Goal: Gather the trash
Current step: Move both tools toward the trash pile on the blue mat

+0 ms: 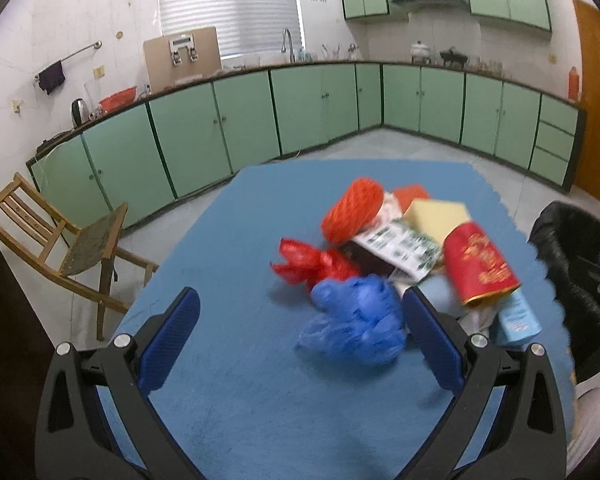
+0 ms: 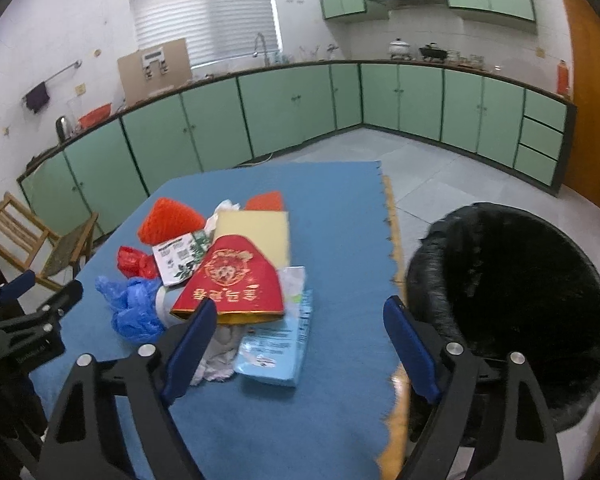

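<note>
A heap of trash lies on the blue mat: a crumpled blue plastic bag, a red plastic bag, an orange net, a printed packet, a yellow pad, a red-and-gold package and a light blue box. My left gripper hangs open above the mat, the blue bag just inside its right finger. My right gripper is open too, with the red-and-gold package at its left finger and the light blue box below it. Neither holds anything.
A bin with a black liner stands right of the mat's edge, close to my right gripper's right finger. A wooden chair stands at the mat's left. Green cabinets run along the far walls. White tissue lies under the package.
</note>
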Demonstrator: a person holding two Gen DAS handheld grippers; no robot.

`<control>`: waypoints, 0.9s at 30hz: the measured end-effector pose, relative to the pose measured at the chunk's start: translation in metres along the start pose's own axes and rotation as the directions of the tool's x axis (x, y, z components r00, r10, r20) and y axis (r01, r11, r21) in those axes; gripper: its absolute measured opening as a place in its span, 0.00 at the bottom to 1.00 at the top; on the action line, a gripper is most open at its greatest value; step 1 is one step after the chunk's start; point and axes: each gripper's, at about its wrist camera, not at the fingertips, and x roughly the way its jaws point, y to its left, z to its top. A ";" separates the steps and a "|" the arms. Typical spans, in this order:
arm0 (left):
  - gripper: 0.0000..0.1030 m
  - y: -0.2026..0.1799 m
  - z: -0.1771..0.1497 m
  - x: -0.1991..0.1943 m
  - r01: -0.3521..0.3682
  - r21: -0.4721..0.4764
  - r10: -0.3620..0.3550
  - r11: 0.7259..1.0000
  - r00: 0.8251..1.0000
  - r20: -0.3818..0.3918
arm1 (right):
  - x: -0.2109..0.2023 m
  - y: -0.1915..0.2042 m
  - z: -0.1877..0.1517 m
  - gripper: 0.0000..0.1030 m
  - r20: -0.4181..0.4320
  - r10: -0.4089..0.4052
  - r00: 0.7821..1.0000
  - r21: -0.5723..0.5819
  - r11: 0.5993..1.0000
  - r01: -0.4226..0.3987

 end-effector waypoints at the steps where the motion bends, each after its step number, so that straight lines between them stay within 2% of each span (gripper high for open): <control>1: 0.95 0.002 -0.002 0.005 -0.001 -0.001 0.001 1.000 1.000 -0.009 | 0.007 0.005 0.000 0.81 -0.009 0.009 1.000 -0.007 1.000 -0.009; 6: 0.94 0.011 -0.002 0.020 -0.009 0.000 0.009 1.000 1.000 -0.026 | 0.034 0.022 0.000 0.85 -0.054 0.052 0.997 -0.009 0.999 -0.053; 16: 0.94 0.026 -0.003 0.043 -0.004 -0.009 0.004 1.000 0.998 -0.058 | 0.078 0.042 0.002 0.93 -0.119 0.061 0.991 -0.030 0.997 -0.065; 27: 0.94 0.028 0.000 0.050 0.011 -0.024 -0.013 1.000 0.997 -0.074 | 0.086 0.053 0.001 0.92 -0.139 0.046 0.989 -0.090 0.994 -0.059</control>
